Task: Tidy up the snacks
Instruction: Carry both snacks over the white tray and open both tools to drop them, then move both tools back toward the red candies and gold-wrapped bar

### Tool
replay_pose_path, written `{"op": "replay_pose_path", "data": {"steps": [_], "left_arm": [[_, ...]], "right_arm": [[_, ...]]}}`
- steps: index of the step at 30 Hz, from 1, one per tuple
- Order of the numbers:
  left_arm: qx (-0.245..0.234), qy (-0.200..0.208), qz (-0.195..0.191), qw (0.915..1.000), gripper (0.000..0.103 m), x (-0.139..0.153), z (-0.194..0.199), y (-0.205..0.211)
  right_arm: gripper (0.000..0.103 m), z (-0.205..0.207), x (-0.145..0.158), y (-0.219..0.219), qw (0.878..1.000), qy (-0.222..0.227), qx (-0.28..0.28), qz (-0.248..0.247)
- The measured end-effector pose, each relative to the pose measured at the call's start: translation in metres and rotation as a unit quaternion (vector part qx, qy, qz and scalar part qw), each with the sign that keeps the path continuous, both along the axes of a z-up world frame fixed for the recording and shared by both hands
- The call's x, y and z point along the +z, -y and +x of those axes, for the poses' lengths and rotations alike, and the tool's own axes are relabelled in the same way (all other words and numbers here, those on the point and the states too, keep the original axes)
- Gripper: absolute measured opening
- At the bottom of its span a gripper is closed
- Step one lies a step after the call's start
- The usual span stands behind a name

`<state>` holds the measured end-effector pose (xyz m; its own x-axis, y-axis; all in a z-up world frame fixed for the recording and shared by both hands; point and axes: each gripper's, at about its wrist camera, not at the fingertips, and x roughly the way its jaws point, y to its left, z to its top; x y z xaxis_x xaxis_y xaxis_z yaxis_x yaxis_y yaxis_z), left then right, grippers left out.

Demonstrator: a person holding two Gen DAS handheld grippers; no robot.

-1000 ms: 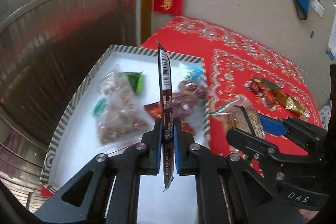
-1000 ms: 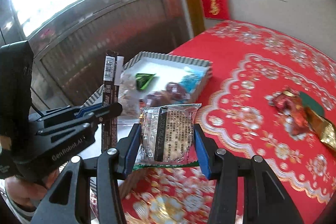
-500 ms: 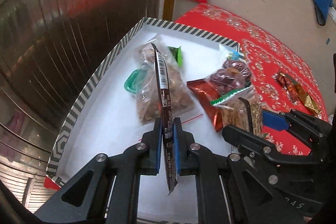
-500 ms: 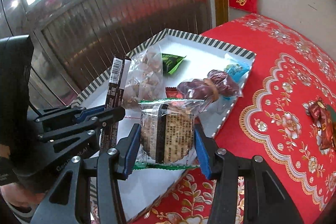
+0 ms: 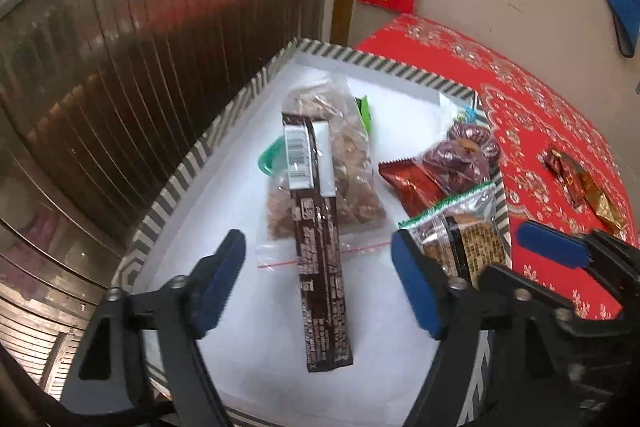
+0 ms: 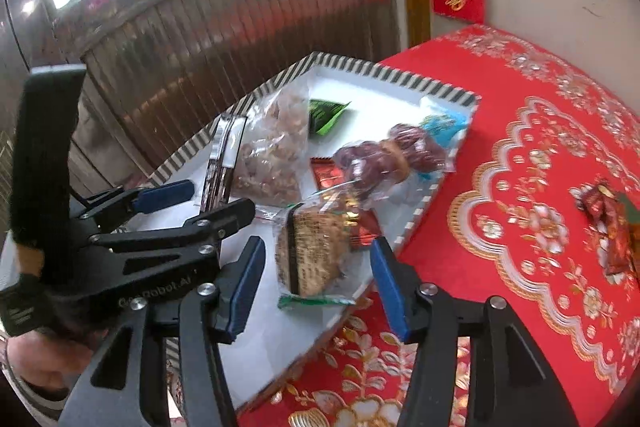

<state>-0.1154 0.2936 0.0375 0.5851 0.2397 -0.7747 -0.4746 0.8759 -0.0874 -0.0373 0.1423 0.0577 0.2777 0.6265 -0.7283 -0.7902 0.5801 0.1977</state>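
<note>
A red patterned tablecloth (image 5: 532, 115) covers the table, with ribbed metal shutters at upper left. In the striped-rim tray (image 5: 224, 131), the brown bar packet (image 5: 316, 247) lies flat, its long axis running bottom to top of frame, barcode end uppermost. The left gripper (image 5: 316, 283) is opening, pads clear of the packet. The right gripper (image 6: 316, 287) is opening around the biscuit packet (image 6: 312, 251), untouched.

A long dark-brown snack bar (image 5: 320, 247) lies flat in the striped-rimmed white tray (image 5: 224, 143), barcode end resting on a clear bag of nuts (image 5: 340, 163); a clear-wrapped biscuit pack (image 6: 312, 251) with green-edged seams tilts over the tray's right edge, near bagged dates (image 6: 388, 155).
</note>
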Motion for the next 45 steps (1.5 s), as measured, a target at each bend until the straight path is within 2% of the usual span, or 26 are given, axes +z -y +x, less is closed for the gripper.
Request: {"op": "replay_pose_path", "data": {"steps": [7, 10, 14, 21, 24, 33, 38, 45], "left_arm": [[0.001, 0.013, 0.02, 0.9997, 0.081, 0.015, 0.0, 0.014], [-0.012, 0.025, 0.023, 0.9993, 0.085, 0.023, 0.003, 0.027], [-0.033, 0.033, 0.036, 0.9983, 0.086, 0.033, 0.01, 0.047], [-0.076, 0.046, 0.037, 0.9954, 0.086, 0.046, 0.031, 0.089], [-0.096, 0.046, 0.026, 0.994, 0.087, 0.048, 0.043, 0.106], [-0.16, 0.033, 0.009, 0.9865, 0.087, 0.05, 0.086, 0.17], [-0.182, 0.013, -0.019, 0.9831, 0.087, 0.04, 0.119, 0.195], [-0.164, -0.02, -0.005, 0.9863, 0.087, 0.034, 0.175, 0.204]], "right_arm": [[0.059, 0.002, 0.013, 0.038, 0.999, 0.007, -0.024, 0.022], [0.06, 0.008, 0.011, 0.058, 0.999, 0.003, -0.045, 0.024], [0.06, 0.016, 0.008, 0.087, 0.997, 0.0, -0.074, 0.022], [0.06, 0.03, 0.005, 0.145, 0.991, -0.005, -0.132, 0.017], [0.06, 0.033, 0.005, 0.171, 0.988, -0.002, -0.156, 0.013], [0.061, 0.059, 0.0, 0.253, 0.972, -0.012, -0.235, 0.011], [0.062, 0.072, -0.002, 0.269, 0.969, -0.019, -0.248, 0.008], [0.062, 0.103, -0.012, 0.249, 0.976, -0.035, -0.215, 0.013]]}}
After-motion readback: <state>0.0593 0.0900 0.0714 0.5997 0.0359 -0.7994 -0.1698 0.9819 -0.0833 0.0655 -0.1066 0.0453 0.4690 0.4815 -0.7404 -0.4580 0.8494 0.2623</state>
